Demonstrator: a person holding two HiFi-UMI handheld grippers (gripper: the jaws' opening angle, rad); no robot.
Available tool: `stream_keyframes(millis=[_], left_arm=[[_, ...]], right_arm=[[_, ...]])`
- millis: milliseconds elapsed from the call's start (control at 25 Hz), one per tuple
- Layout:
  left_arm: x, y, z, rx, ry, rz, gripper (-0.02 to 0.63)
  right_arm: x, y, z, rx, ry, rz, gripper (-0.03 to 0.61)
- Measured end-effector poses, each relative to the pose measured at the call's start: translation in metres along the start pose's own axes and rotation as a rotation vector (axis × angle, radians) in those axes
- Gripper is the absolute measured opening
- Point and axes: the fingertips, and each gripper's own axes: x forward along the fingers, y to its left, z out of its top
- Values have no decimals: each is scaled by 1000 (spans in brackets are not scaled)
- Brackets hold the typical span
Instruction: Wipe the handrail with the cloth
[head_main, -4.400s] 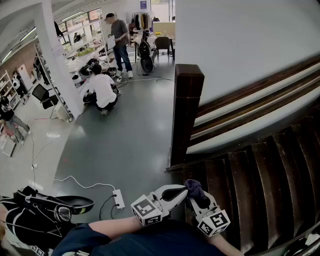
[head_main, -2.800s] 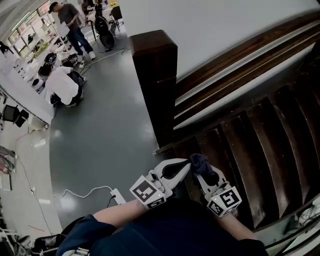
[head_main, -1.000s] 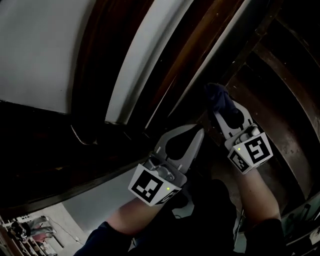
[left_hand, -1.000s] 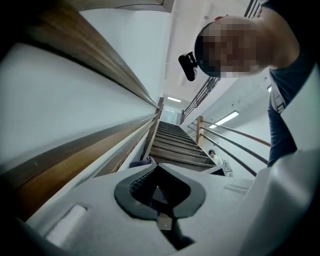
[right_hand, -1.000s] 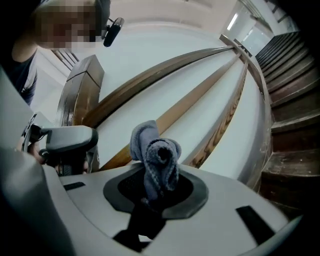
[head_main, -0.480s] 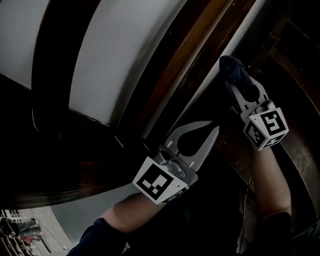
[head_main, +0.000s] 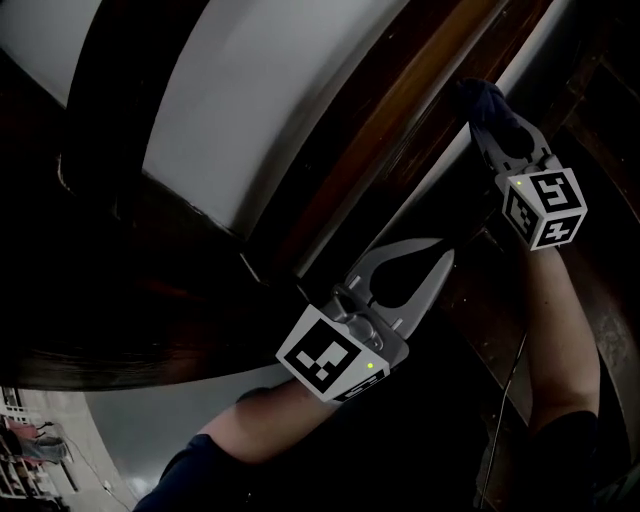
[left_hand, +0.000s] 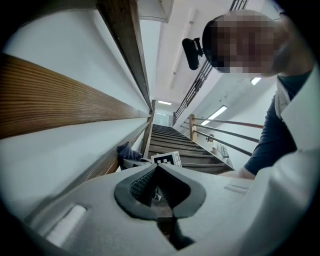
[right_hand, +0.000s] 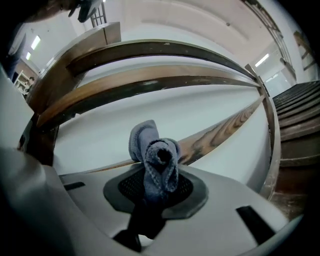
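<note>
**Cloth pinched in the right tool, close to the wooden rail**

Right tool (head_main: 482, 108) closed on a grey-blue cloth (right_hand: 154, 159), bunched up and standing out of the jaws. Left tool (head_main: 441, 258) closed with nothing inside, held lower and well apart from the cloth.

Looks soft, light and limp. Probably folds and drags easily on wood, so no danger of breaking, only of slipping out of the grip. Best taken by a thick fold deep between the pads, as now, with a loose tuft left free in front for the wiping.

In the head view, cloth lifted up beside the brown wooden handrail (head_main: 400, 120), slanting along the white wall (head_main: 250, 90), with the stairs (left_hand: 172, 142) on the other side. In the right gripper view, tuft in front of the lowest wooden band. Touching or only near, impossible to tell. Wiping judged to be just at its start, or not yet begun.
</note>
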Motion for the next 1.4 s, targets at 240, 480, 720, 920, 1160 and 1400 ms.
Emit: stream_keyframes(millis=[240,480,720,920,1160,1400], left_arm=[[-15,7,-1,10,-8,30,2],[-30,9,-2,0,-24,62,2],[-39,0,0,-3,-21,75,2],[-51,-7,-3,-12,-24,87,2],[-75,-9,-22,-32,8,123,2],[-103,-2,-45,-38,40,179,2]], right_arm=[[-2,29,-12,-3,-12,24,94],[-11,83,-34,7,11,90,94],[-21,137,-53,2,40,169,94],[-29,177,-68,25,42,221,94],[-38,226,-88,33,44,293,94],[-44,260,-99,62,41,338,94]])
